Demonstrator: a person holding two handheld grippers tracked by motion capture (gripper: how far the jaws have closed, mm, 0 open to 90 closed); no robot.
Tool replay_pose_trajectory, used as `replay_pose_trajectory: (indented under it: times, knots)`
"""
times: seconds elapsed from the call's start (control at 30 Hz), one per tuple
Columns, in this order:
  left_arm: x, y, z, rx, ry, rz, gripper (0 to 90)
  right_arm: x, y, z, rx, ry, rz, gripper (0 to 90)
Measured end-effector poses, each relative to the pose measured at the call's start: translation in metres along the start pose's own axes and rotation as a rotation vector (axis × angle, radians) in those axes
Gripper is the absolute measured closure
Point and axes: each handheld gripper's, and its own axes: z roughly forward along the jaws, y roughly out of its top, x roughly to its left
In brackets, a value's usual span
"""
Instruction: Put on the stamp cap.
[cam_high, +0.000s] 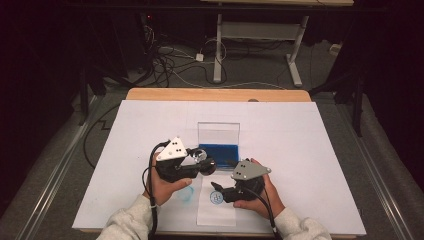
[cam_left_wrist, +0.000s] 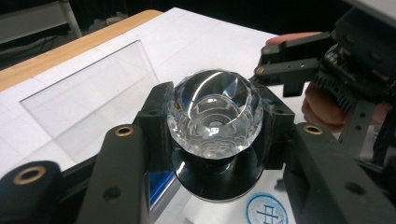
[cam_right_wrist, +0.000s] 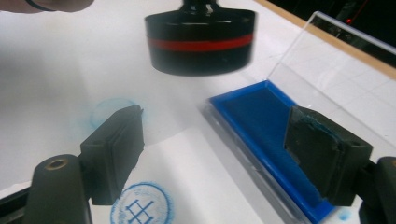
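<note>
The stamp (cam_left_wrist: 215, 123) has a faceted clear knob on a round black base with a red band, and it is clamped by that knob between the jaws of the left gripper (cam_high: 197, 165). In the right gripper view the stamp's base (cam_right_wrist: 201, 42) hangs clear of the paper, lifted above the surface and just beside the near corner of the blue ink pad (cam_right_wrist: 266, 135). Below and near it on the narrow paper slip (cam_high: 216, 210) sits a round blue stamp print (cam_right_wrist: 140, 205); a fainter blue smudge (cam_right_wrist: 109, 112) marks the white sheet to one side.

The right gripper (cam_high: 222, 192) rests low over the slip, its jaws standing apart with nothing between them; the print and the pad's edge show through the gap. In the high view it lies just toward the person from the stamp, close but not touching it.

The ink pad lies in a clear case whose transparent lid (cam_high: 218, 132) stands raised at the far side, forming a wall behind the pad. The large white sheet (cam_high: 300, 150) has broad bare room to left and right of the hands, and more beyond the lid up to the wooden table edge (cam_high: 215, 94). The near edge of the sheet runs just below the person's sleeves (cam_high: 125, 225).
</note>
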Motion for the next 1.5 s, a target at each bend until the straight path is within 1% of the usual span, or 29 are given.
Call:
replay_pose_trajectory:
  times: [0.23, 0.47, 0.6, 0.7, 0.8, 1.0, 1.2, 1.5]
  knots:
    - [0.002, 0.000, -0.004, 0.008, 0.021, 0.007, 54.3, -0.005, -0.001, -0.010, 0.000, -0.037, -0.013, 19.9]
    - [0.004, 0.000, -0.008, 0.020, 0.032, 0.013, 54.3, -0.013, -0.005, -0.024, -0.001, -0.091, -0.021, 20.3]
    - [0.005, 0.000, -0.011, 0.021, 0.031, 0.016, 54.3, -0.019, -0.008, -0.032, -0.005, -0.116, -0.011, 20.4]
    - [0.006, 0.000, -0.012, 0.023, 0.033, 0.016, 54.3, -0.022, -0.011, -0.038, 0.003, -0.133, -0.022, 20.4]
    - [0.006, 0.000, -0.013, 0.025, 0.036, 0.020, 54.3, -0.025, -0.014, -0.046, 0.003, -0.153, -0.007, 20.4]
    - [0.007, 0.001, -0.016, 0.025, 0.045, 0.024, 54.3, -0.032, -0.021, -0.059, 0.000, -0.189, 0.010, 20.4]
    - [0.008, 0.001, -0.019, 0.029, 0.060, 0.027, 54.3, -0.037, -0.029, -0.070, 0.005, -0.230, 0.013, 20.5]
    - [0.011, 0.002, -0.022, 0.042, 0.088, 0.040, 54.3, -0.038, -0.039, -0.083, 0.010, -0.261, 0.023, 20.7]
